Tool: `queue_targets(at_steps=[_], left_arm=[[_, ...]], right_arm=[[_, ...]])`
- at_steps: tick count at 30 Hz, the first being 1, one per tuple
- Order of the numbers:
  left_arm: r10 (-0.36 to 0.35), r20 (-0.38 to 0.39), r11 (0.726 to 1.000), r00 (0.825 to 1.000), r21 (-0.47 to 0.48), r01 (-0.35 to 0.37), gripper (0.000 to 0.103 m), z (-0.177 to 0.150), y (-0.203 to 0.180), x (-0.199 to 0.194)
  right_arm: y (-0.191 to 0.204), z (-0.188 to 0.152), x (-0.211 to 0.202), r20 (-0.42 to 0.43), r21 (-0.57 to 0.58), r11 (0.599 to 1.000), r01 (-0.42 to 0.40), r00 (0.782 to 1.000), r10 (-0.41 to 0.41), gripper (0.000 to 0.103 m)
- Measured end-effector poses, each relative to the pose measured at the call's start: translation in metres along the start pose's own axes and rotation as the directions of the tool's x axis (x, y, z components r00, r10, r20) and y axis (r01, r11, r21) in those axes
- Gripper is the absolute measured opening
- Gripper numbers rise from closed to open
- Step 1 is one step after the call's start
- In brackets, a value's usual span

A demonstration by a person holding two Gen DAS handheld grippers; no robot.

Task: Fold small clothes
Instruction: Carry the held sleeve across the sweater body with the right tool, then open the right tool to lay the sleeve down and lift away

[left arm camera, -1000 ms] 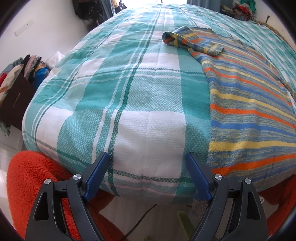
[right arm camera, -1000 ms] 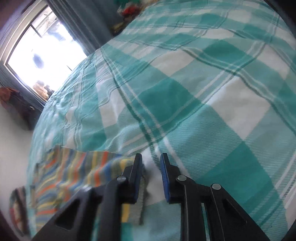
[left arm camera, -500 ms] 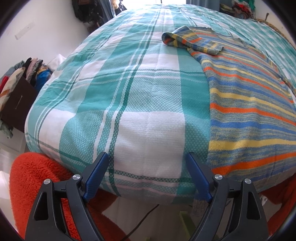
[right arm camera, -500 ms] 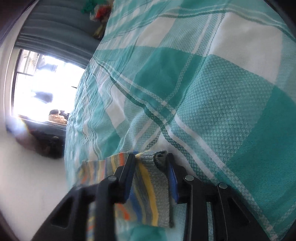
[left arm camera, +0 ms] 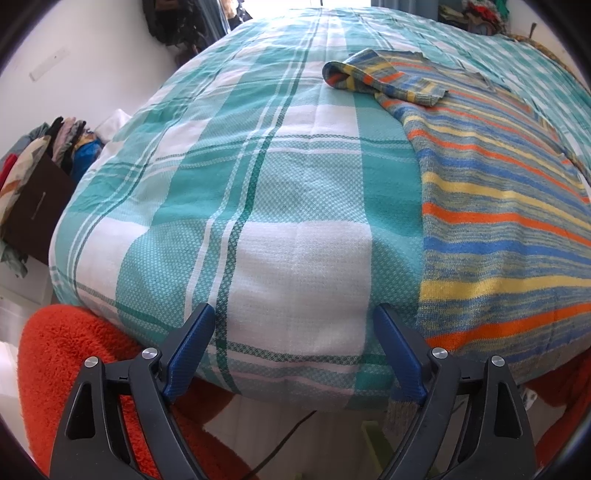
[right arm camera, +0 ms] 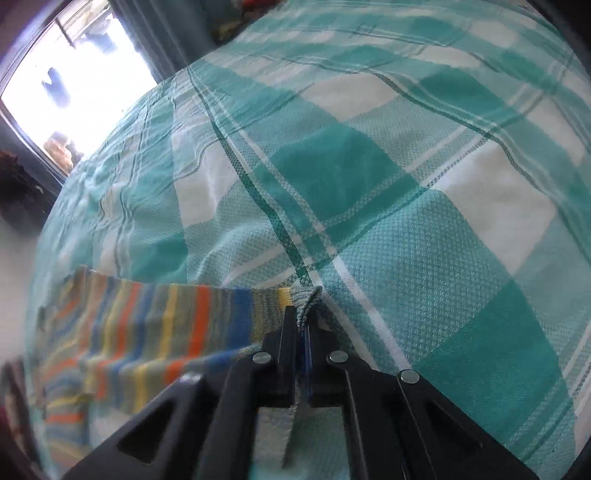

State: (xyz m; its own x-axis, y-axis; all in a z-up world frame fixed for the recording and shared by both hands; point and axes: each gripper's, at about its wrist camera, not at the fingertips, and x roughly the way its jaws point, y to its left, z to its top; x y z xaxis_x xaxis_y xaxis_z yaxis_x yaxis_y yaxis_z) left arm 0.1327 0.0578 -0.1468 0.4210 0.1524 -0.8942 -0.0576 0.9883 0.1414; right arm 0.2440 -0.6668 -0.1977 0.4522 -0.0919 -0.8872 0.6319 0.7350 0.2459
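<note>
Right gripper point(right arm camera: 303, 319) has just closed, pinching the striped garment's point(right arm camera: 155, 325) grey cuff; left gripper point(left arm camera: 295, 347) gapes empty above the plaid bedspread point(left arm camera: 258, 192), its view alone showing the garment's body.

A bed under a teal-and-white plaid cover point(left arm camera: 258, 192) fills the room. To its left stands a plain white wall point(left arm camera: 85, 55), with a heap of mixed clothes point(left arm camera: 44, 147) near a dark brown box point(left arm camera: 33, 210). An orange shaggy rug point(left arm camera: 62, 354) lies on the near floor. Far off, a bright window point(right arm camera: 70, 85) beside a grey-blue curtain point(right arm camera: 155, 33) pours in daylight; dark shapes, perhaps hanging bags point(left arm camera: 177, 26), sit in the far corner.
</note>
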Motion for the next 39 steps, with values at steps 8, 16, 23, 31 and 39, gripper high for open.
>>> queue_targets(at_steps=[8,16,23,31,39], left_arm=[[-0.016,0.003,1.000,1.000,-0.013,0.016,0.090,-0.002,0.003,-0.002],[-0.027,0.002,0.999,1.000,-0.022,0.027,0.090,-0.002,0.004,-0.002],[-0.041,-0.011,0.998,0.999,-0.045,0.041,0.091,-0.003,0.010,-0.001],[0.023,0.050,1.000,0.998,-0.003,-0.023,0.092,0.004,0.010,-0.022],[0.040,0.146,0.993,0.988,0.100,-0.055,0.096,0.048,-0.009,-0.024]], right_arm=[[-0.031,-0.008,-0.028,0.013,0.234,0.957,-0.172,0.985,0.173,0.040],[-0.013,-0.054,-0.026,-0.123,0.205,0.976,-0.077,0.987,0.103,0.003],[-0.007,-0.054,-0.025,-0.110,0.125,0.989,0.083,0.992,-0.069,0.001],[0.008,-0.083,-0.079,0.049,0.032,0.986,0.162,0.985,-0.163,0.070],[0.070,-0.177,-0.150,0.225,-0.059,0.998,0.025,0.974,-0.011,0.083]])
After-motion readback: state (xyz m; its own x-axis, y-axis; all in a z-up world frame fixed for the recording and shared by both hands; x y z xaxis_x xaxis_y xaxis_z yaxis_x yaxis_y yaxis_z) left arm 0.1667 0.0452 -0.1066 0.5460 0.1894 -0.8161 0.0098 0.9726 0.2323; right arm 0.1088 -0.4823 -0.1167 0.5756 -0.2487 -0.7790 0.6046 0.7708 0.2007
